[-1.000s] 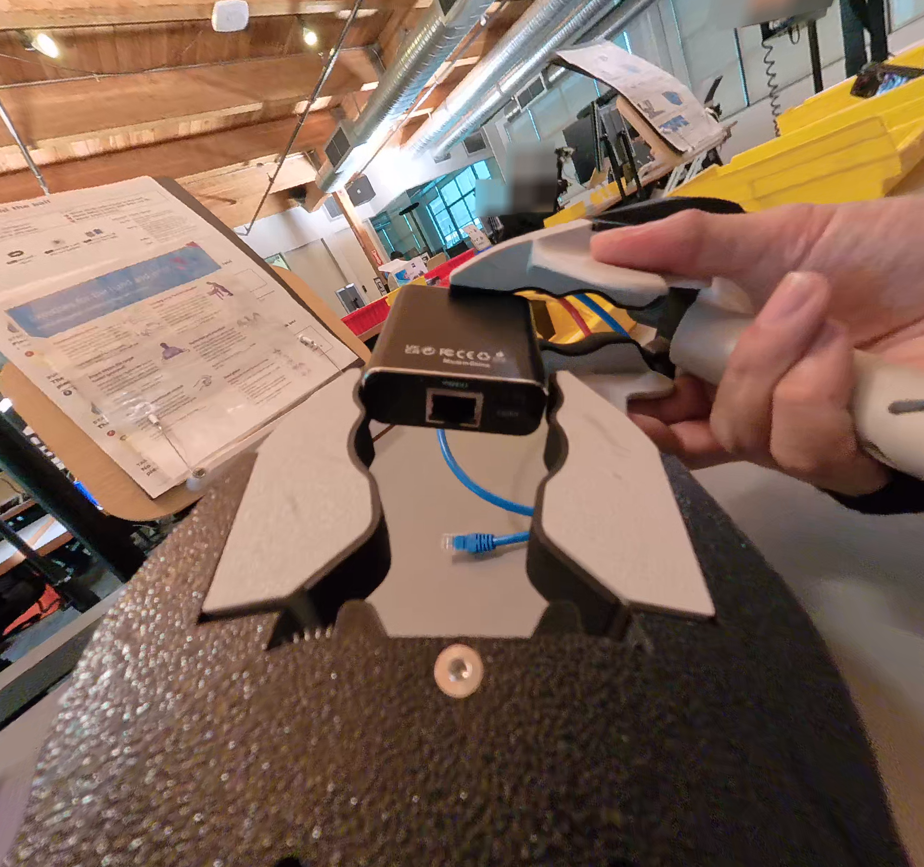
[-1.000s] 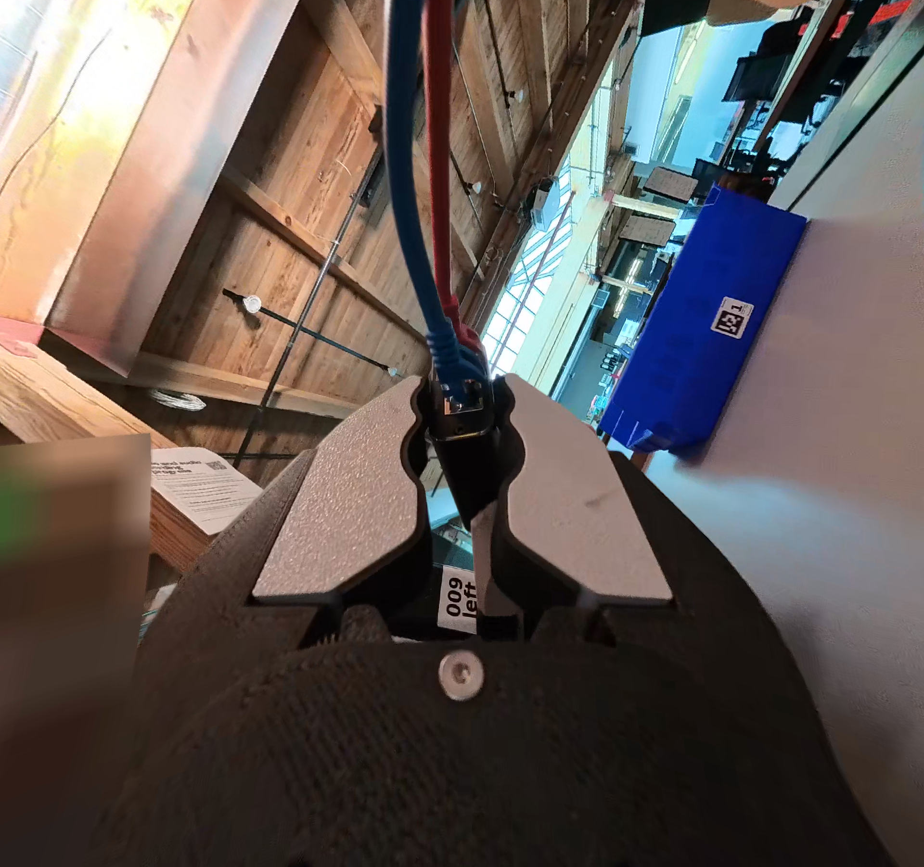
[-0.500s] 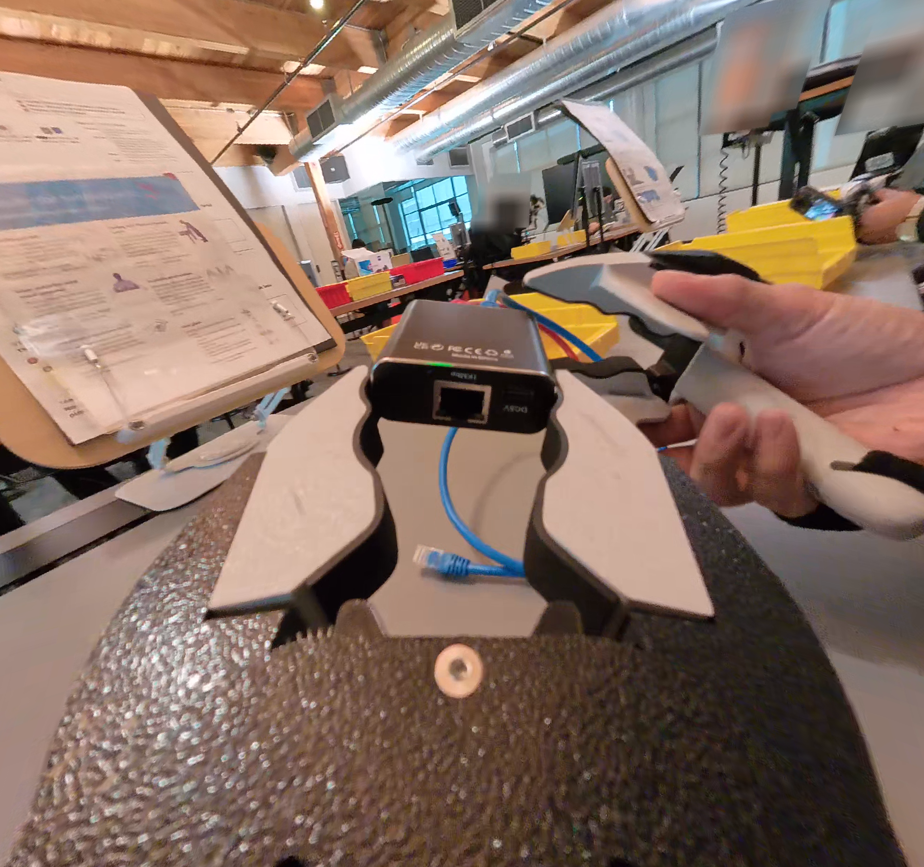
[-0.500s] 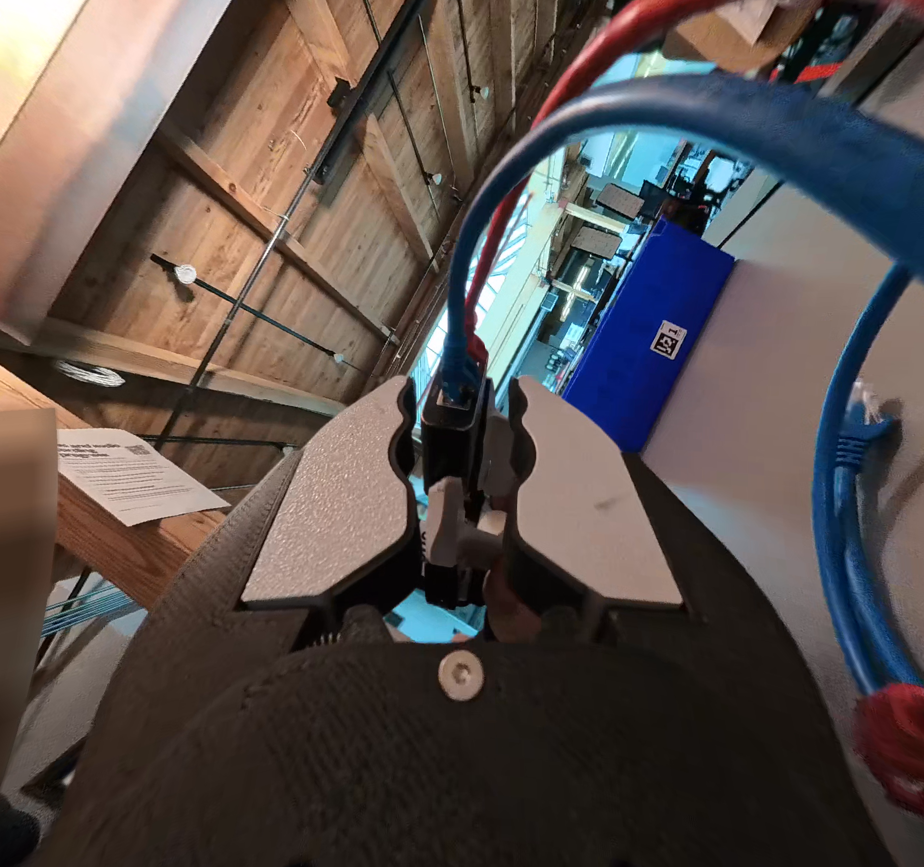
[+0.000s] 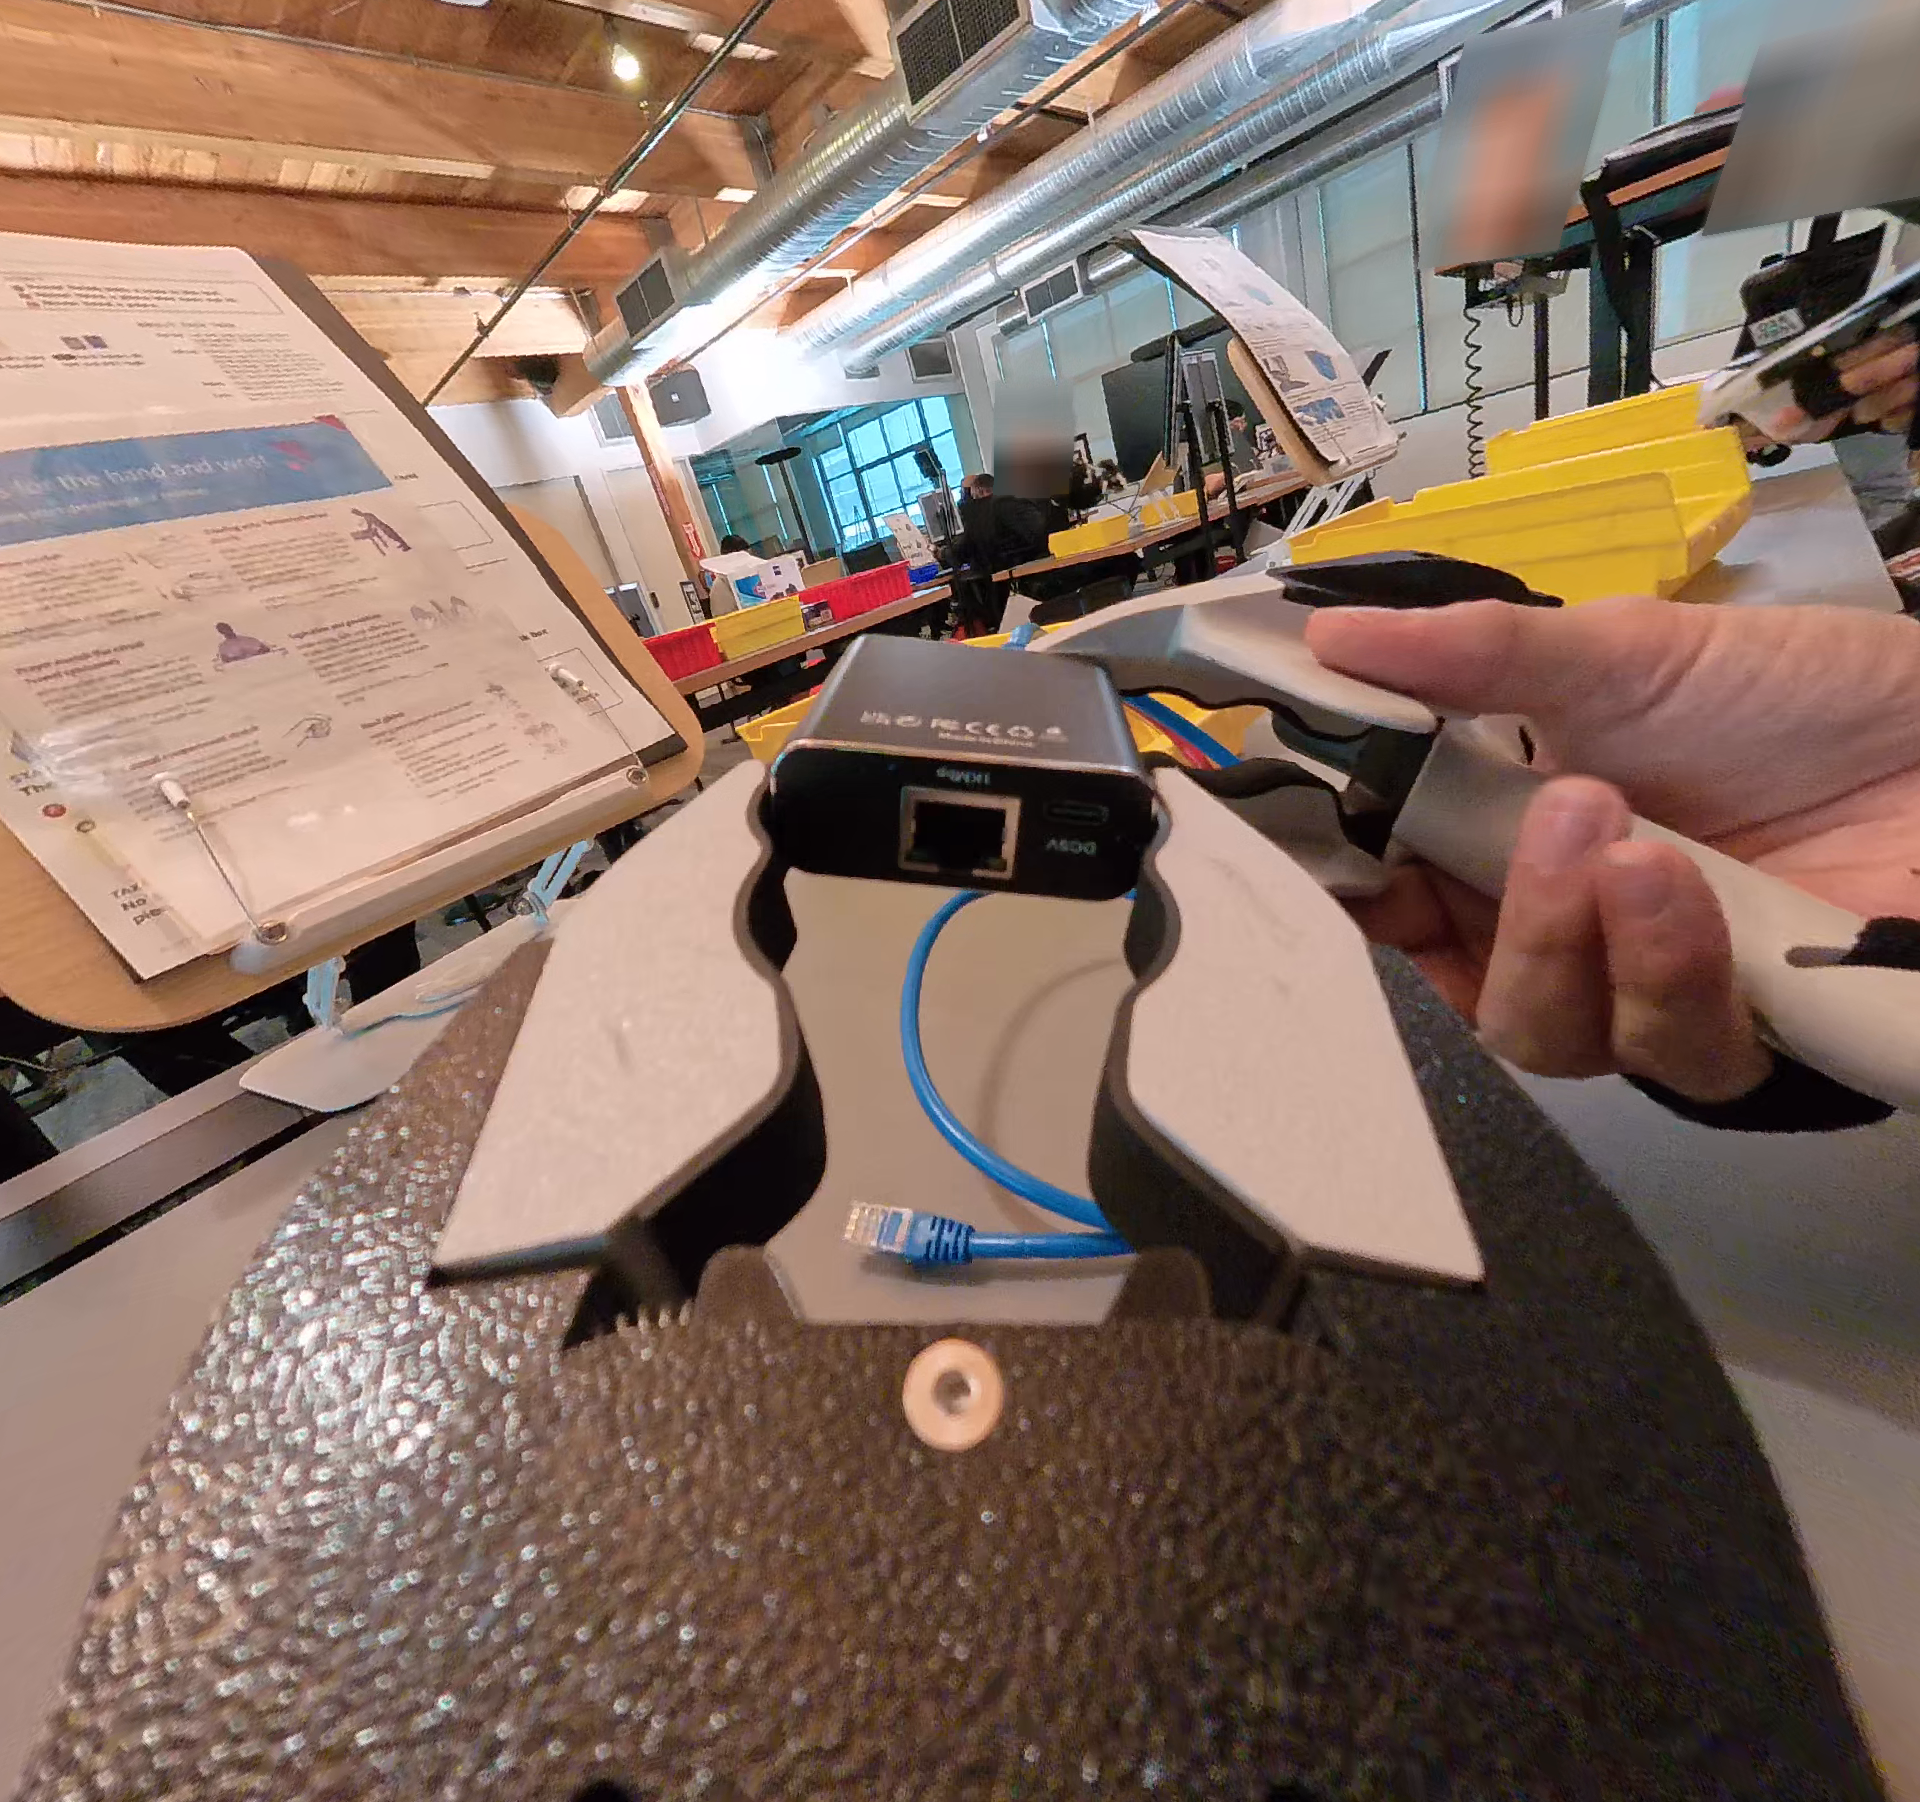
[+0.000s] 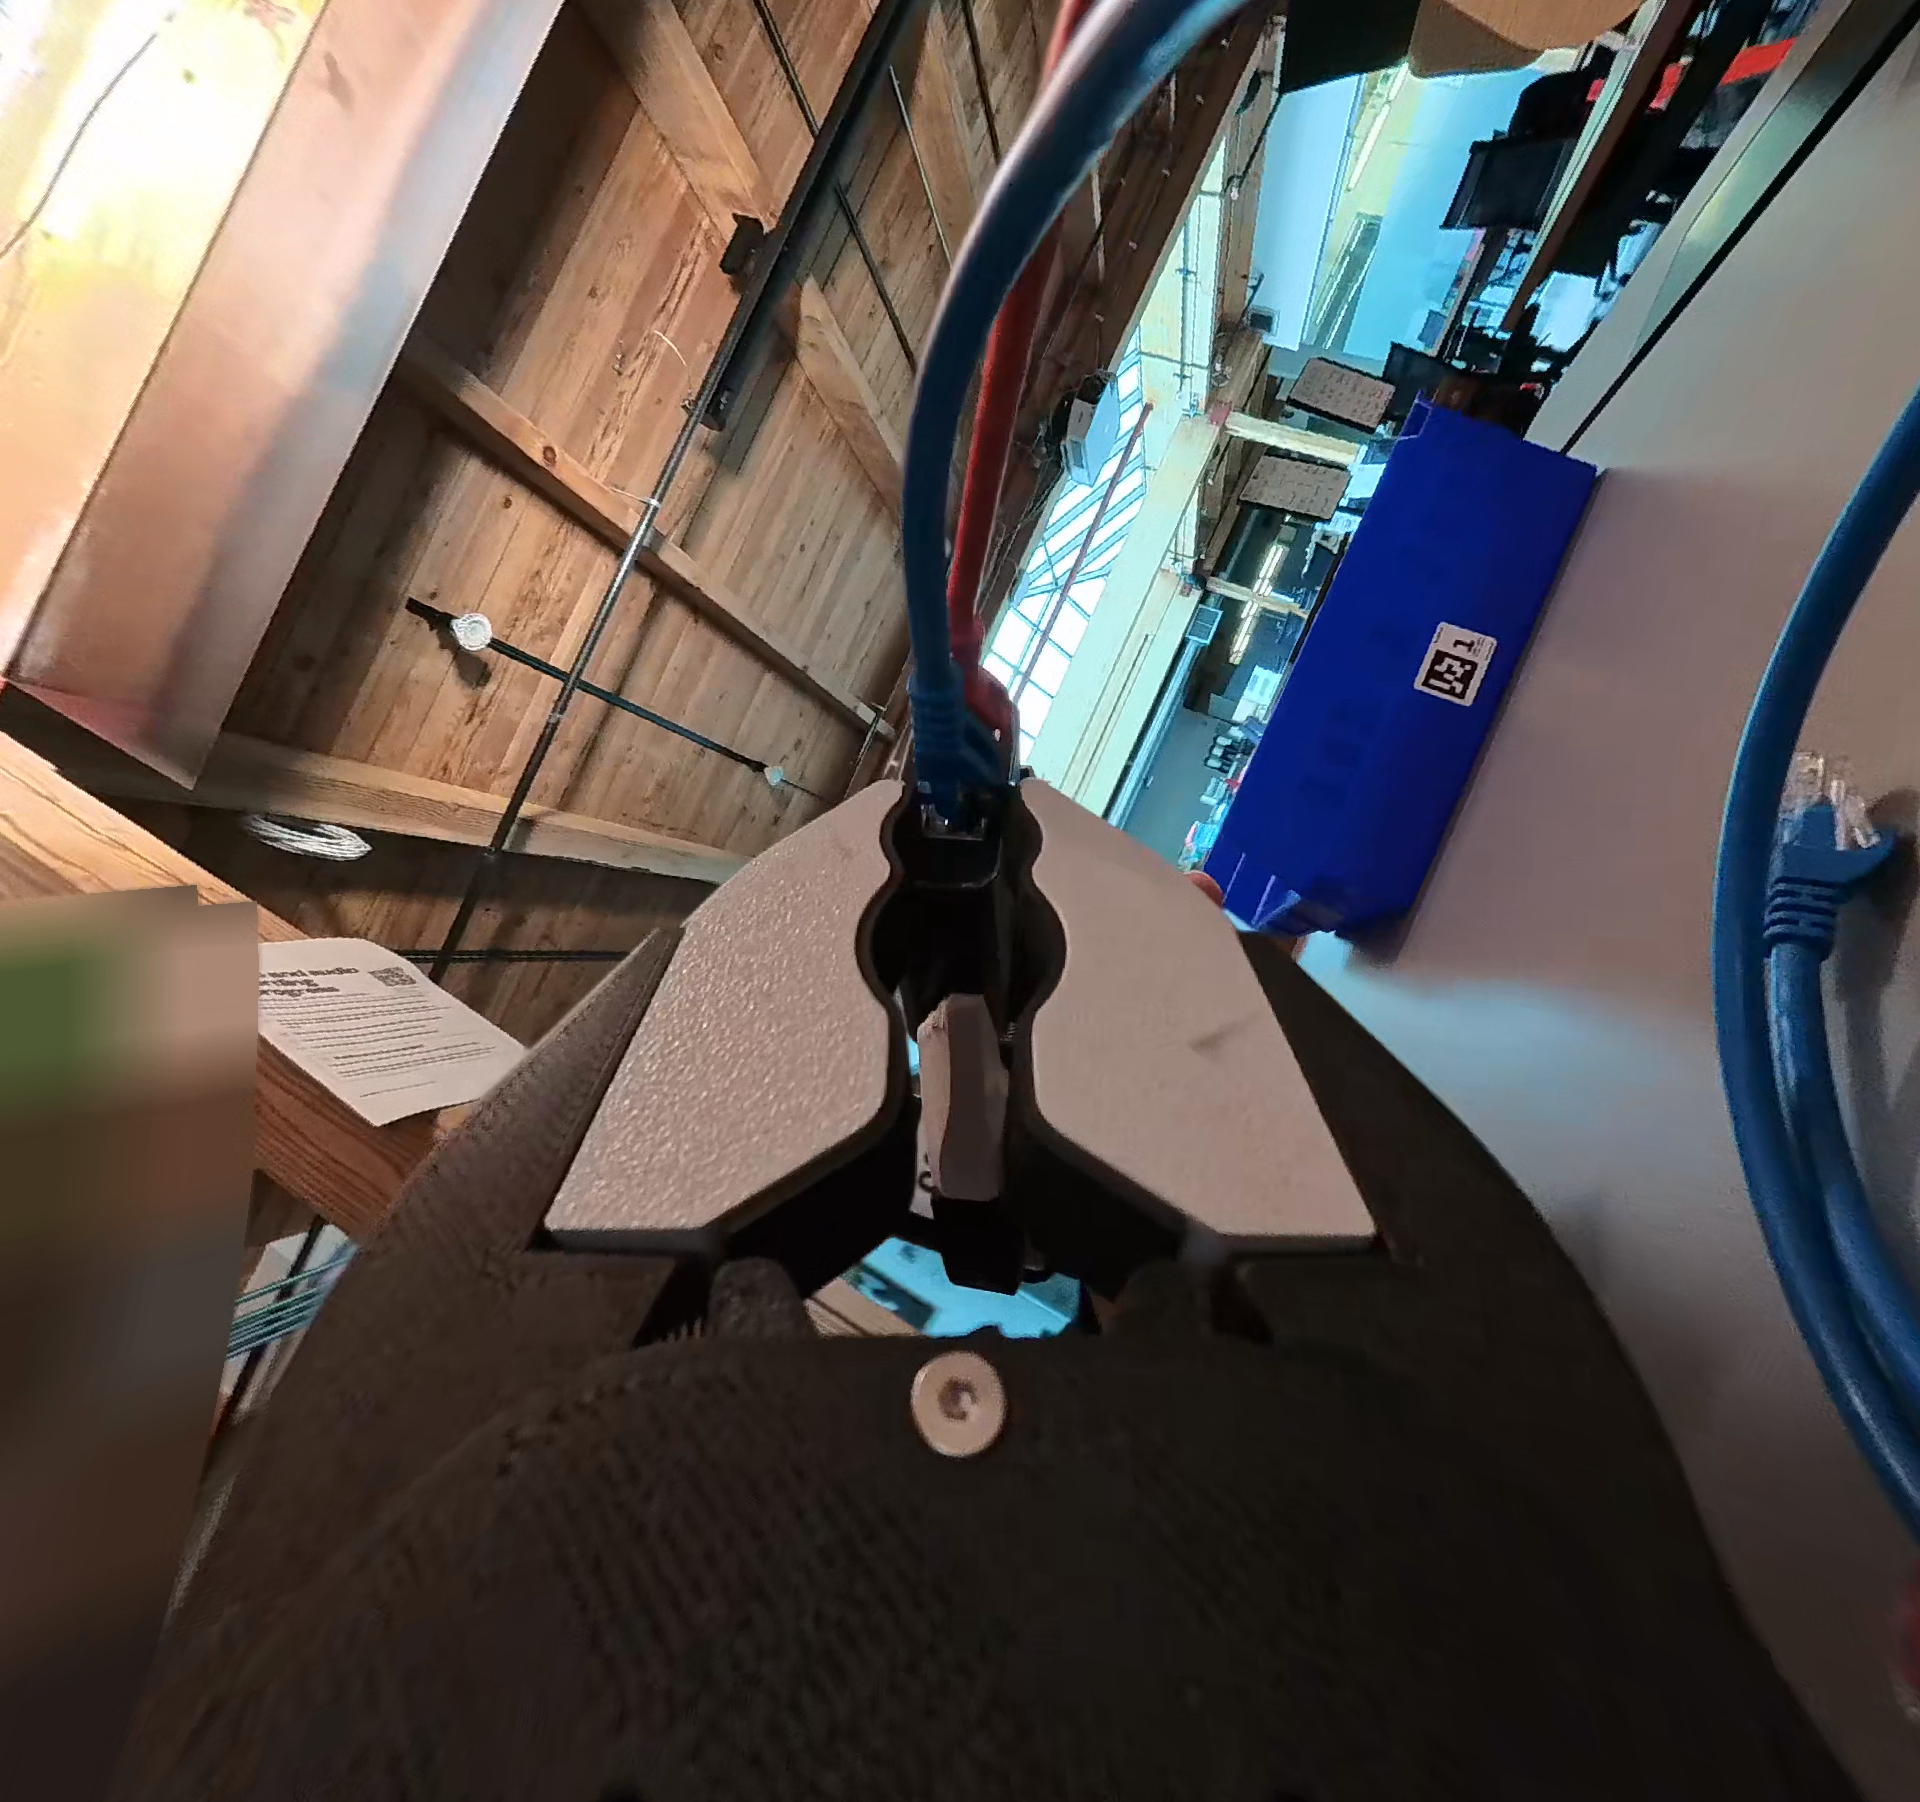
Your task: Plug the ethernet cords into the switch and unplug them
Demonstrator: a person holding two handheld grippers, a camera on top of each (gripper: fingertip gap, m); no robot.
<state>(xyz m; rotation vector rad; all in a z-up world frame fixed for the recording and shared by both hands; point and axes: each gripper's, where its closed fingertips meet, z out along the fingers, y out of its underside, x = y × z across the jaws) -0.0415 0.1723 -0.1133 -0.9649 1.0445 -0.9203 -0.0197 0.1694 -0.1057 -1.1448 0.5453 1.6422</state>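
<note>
A small black switch (image 5: 961, 765) is held above the grey table (image 5: 1766, 1233) by both grippers. My left gripper (image 5: 961, 822) is shut on its sides, and an empty port faces the camera. My right gripper (image 5: 1195, 703), held by a hand (image 5: 1662, 765), clamps the switch's far end. In the right wrist view that gripper (image 6: 958, 833) is shut on the switch (image 6: 961, 859), seen edge-on. A blue cord (image 6: 925, 505) and a red cord (image 6: 971, 557) are plugged into it. The blue cord's loose plug (image 5: 909, 1233) lies on the table; it also shows in the right wrist view (image 6: 1818, 848).
A document stand with a printed sheet (image 5: 260, 609) stands at the left. Yellow bins (image 5: 1558, 526) sit behind the right hand. A blue bin (image 6: 1382, 692) stands on the table (image 6: 1662, 973) in the right wrist view. Other people work farther back.
Both grippers have kept hold of the switch while tilting it more level. The cords have swung and the loose blue plug has shifted left between the left fingers.
</note>
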